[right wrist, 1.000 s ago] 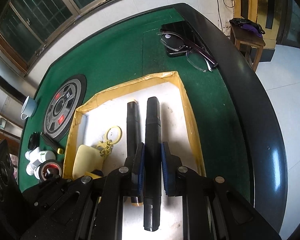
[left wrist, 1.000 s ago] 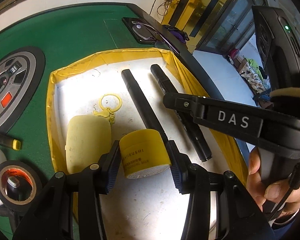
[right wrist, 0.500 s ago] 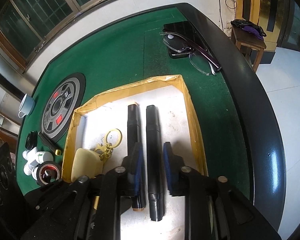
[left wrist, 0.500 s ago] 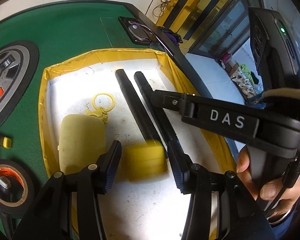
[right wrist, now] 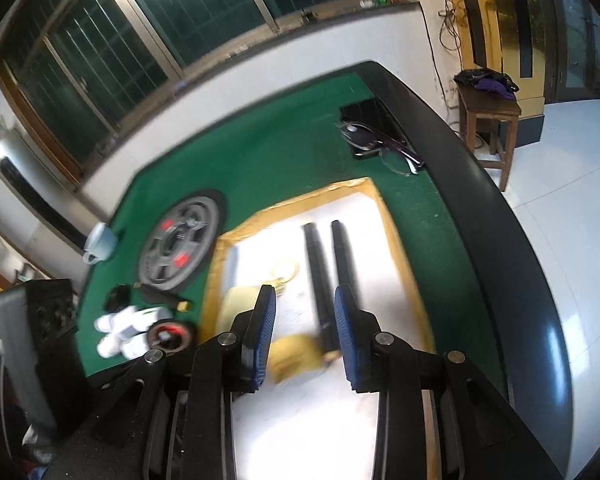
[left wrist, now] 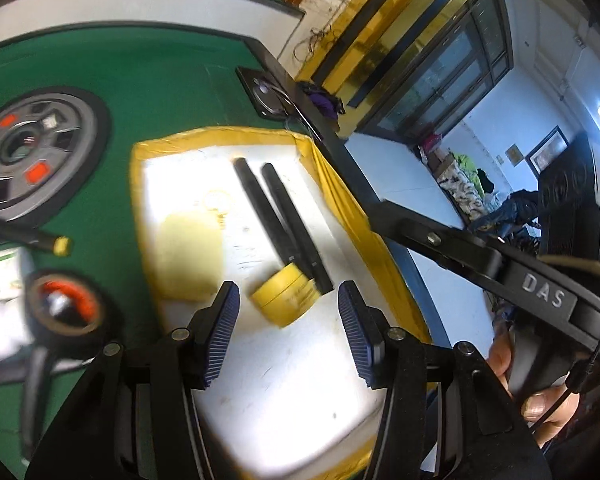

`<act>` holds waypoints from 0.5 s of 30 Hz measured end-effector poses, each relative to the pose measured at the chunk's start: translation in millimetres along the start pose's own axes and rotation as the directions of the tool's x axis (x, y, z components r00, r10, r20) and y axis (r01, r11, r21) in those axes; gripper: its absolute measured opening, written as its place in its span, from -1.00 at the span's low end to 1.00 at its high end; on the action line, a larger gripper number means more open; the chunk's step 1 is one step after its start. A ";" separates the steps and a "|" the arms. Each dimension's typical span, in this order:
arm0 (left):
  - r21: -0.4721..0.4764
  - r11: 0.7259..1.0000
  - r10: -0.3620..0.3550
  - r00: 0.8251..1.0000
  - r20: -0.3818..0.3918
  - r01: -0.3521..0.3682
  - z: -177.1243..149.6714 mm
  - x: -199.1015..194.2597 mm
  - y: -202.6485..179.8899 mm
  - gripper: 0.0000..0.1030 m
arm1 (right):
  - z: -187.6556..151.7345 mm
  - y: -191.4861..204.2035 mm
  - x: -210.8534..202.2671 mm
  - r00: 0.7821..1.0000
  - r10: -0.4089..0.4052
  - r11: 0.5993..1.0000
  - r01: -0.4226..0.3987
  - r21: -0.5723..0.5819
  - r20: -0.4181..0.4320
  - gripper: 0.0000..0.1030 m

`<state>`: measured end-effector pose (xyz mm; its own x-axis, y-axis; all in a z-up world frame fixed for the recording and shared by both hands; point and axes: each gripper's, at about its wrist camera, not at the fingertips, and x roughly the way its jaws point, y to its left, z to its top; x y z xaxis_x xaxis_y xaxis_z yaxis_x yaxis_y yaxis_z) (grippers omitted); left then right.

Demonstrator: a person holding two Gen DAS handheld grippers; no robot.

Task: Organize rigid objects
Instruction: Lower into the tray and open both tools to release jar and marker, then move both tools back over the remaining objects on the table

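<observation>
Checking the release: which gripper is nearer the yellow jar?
Left. The left gripper is opening just in front of the yellow jar, not touching. The right gripper is over the black markers.

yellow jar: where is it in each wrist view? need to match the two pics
Left wrist: yellow jar lies low centre, in the tray, at the near ends of the two black markers.
Right wrist: yellow jar low centre, blurred, seen between the fingers.
Shared landmark: the yellow-edged tray on the green table.

Two black markers (left wrist: 278, 220) side by side – yellow jar (left wrist: 286, 300) at their ends.
</observation>
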<state>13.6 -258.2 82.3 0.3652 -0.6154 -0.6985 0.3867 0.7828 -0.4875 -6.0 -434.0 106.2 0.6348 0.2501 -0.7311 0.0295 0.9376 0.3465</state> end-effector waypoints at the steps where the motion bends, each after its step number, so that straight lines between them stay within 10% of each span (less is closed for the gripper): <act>1: 0.006 1.000 0.005 1.000 0.012 -0.005 -2.9 -7.6 3.6 -0.03 | -6.0 4.2 -4.7 1.000 0.024 1.000 -0.024 0.005 0.011 -0.47; 15: -0.006 1.000 0.016 0.994 0.112 -0.015 -33.9 -73.6 68.6 -0.03 | -67.9 93.1 17.6 0.988 0.148 0.987 -0.151 -0.063 -0.049 -0.47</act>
<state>-15.5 -156.0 82.5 0.4637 -0.6095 -0.6431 0.3759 0.7926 -0.4801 -44.5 -325.9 85.7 0.5938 0.3977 -0.6995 -0.1153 0.9024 0.4152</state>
